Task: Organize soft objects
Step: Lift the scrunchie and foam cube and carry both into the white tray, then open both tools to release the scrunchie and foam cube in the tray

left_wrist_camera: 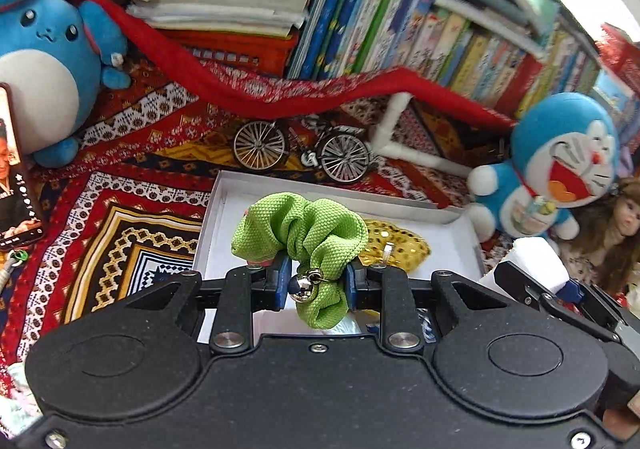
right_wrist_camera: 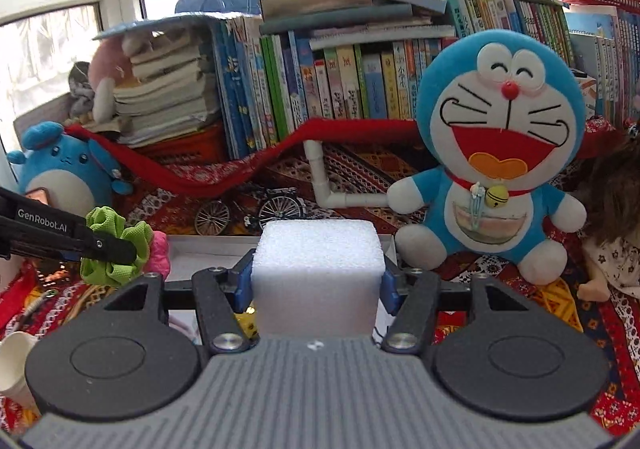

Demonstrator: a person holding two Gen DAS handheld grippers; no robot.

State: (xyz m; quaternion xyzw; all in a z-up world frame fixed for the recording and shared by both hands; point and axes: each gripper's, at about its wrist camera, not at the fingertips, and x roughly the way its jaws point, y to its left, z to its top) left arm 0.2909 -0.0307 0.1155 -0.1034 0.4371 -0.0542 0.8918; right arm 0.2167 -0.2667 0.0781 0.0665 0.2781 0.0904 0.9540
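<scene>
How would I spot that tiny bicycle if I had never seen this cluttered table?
Start at the long row of colourful upright books at the back, then drop to the red patterned cloth below the draped red fabric band. Just beyond the shallow white cardboard box lies the small metal model bicycle, the only hard, spoke-wheeled thing among plush toys.

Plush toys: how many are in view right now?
2 clear ones: the round blue plush far left by the book stack, and the blue cat plush sitting right of the white box. Others may be hidden behind the books.
</scene>
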